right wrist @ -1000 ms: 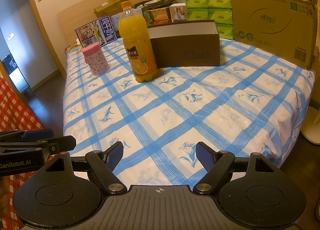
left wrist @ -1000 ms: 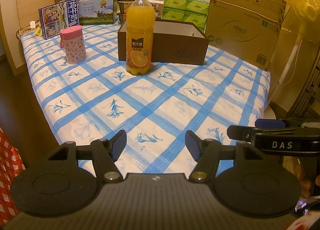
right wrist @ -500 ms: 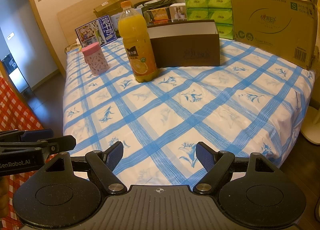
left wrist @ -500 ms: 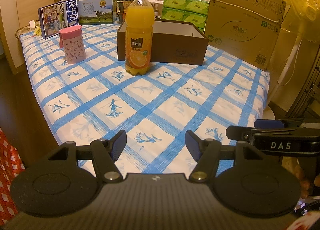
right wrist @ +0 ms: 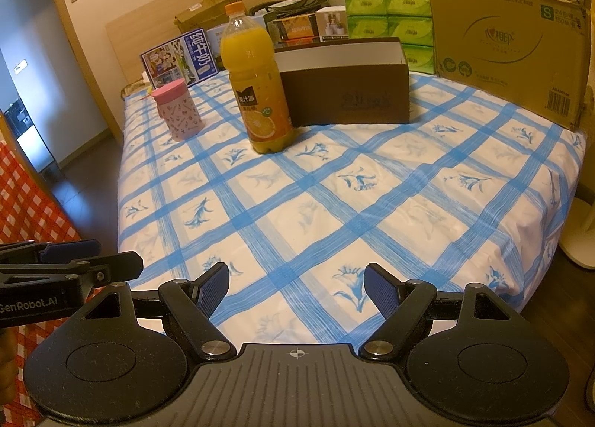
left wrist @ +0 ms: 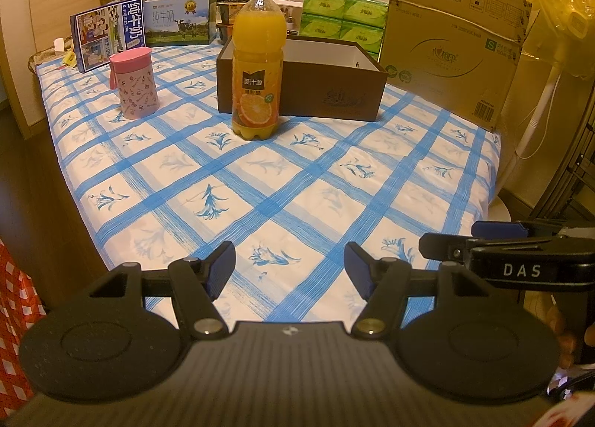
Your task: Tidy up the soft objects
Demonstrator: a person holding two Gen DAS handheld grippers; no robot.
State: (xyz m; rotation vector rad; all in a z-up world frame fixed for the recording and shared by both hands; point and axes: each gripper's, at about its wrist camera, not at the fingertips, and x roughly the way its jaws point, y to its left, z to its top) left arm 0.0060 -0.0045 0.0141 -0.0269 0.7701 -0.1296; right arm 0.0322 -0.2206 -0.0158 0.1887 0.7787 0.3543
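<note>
Nearest the cameras, the left gripper (left wrist: 290,271) and the right gripper (right wrist: 296,291) both hang over the near edge of the bed (left wrist: 267,204), jaws released and nothing between them. The checked bedsheet in front of them lies bare.

Farther back stand 1 orange juice bottle (left wrist: 257,66) and 1 pink cup (left wrist: 134,82), well apart, with the open brown box (left wrist: 327,92) just behind the bottle.

At the far end, green tissue packs (left wrist: 342,20) are stacked beside a large cardboard carton (left wrist: 453,48); these appear to be the soft objects.

Judgement: no step has begun. The next move calls for a long reach past the box to 1 pack, probably for placing into the box.
</note>
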